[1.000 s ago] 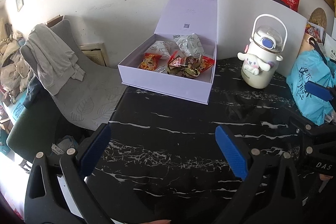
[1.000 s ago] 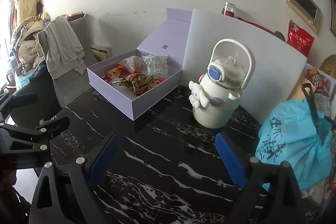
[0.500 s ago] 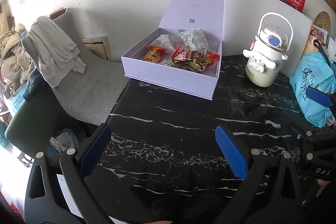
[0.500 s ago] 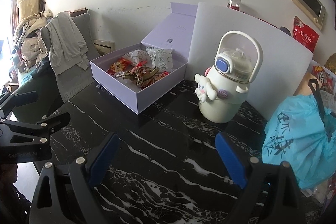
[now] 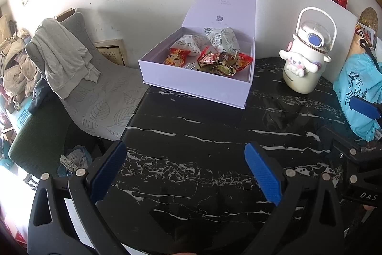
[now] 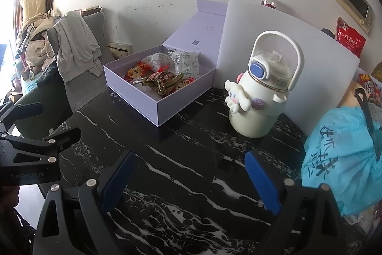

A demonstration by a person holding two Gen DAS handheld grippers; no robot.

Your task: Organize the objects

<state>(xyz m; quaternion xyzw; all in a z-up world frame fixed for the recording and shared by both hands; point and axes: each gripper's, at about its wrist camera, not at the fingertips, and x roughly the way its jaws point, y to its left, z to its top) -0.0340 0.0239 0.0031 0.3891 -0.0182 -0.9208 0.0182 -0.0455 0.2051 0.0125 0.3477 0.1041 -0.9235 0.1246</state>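
While both grippers [image 5: 185, 169] [image 6: 188, 175] gape, box [image 5: 198, 85] lies well ahead.

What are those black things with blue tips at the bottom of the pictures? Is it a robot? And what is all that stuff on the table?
No robot: a person holds one grabbing tool in each hand, and each tool carries a camera looking along its fingers. One picture comes from the left gripper, the other from the right gripper. The blue tips are the fingers; both tools are open and hold nothing. On the black marble table stands an open lilac box with snack packets inside, a white bottle shaped like a cartoon puppy, and a blue plastic bag. Beside the table is a grey chair with clothes on it.
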